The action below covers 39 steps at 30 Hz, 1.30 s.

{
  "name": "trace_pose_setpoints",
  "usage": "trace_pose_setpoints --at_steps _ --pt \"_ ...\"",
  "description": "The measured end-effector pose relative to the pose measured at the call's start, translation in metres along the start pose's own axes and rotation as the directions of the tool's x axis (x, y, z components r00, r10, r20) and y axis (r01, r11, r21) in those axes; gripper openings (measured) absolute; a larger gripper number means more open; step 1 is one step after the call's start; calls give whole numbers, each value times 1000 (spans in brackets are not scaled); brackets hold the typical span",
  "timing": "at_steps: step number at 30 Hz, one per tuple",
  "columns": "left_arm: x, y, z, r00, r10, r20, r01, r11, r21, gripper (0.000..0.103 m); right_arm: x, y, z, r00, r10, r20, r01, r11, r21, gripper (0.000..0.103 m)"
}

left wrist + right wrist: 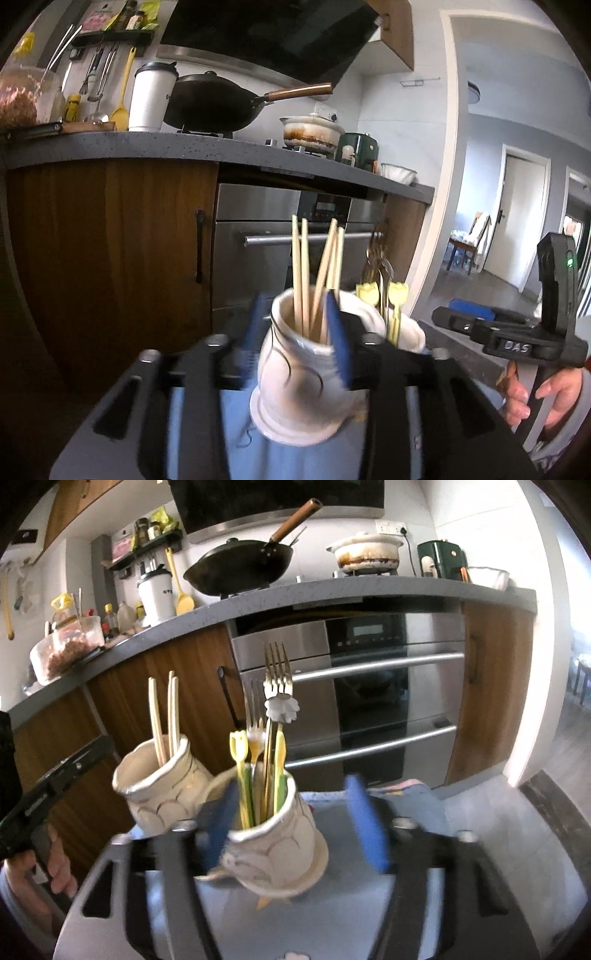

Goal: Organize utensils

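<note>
Kitchen behind: oven (369,701) under grey counter (332,590), wok (218,99) and clay pot (365,552) on top. Nearer the cameras than the oven, two white ceramic cups over a blue cloth (332,915). Left gripper (297,339) clamped on the chopstick cup (303,373), blue pads pressed on both sides of its rim, cup tilted and seemingly lifted. Right gripper (295,823) around the fork cup (275,845), jaws apart: left pad touching or just beside the wall, right pad clearly off it, so not gripping. Chopsticks (317,266) already gathered in one cup, forks (277,686) and yellow-green picks (242,775) in the other; sorting looks mostly done, step now seems to be placing the cups. Next likely: set chopstick cup down upright beside fork cup, release; right needs closing if moving its cup. Blurred: cup bases, whether either rests on cloth unclear. Fork cup mostly hidden behind chopstick cup in left view.
</note>
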<state>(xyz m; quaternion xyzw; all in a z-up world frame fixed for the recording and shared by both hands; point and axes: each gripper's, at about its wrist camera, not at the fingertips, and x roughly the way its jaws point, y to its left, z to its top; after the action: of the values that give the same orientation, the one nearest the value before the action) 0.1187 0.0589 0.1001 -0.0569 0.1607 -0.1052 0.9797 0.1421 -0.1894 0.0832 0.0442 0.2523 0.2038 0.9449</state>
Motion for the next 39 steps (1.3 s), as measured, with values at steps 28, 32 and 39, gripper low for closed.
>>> trace_pose_setpoints --at_steps 28,32,39 --pt "-28 -14 -75 999 37 -13 -36 997 75 97 -41 4 -73 986 34 165 -5 984 -176 98" --pt "-28 -14 -75 997 69 -14 -68 995 72 97 -44 8 -75 982 34 184 2 981 -192 98" --pt "-35 -16 -76 995 99 23 -101 991 91 97 -47 7 -75 980 41 193 -3 982 -191 98"
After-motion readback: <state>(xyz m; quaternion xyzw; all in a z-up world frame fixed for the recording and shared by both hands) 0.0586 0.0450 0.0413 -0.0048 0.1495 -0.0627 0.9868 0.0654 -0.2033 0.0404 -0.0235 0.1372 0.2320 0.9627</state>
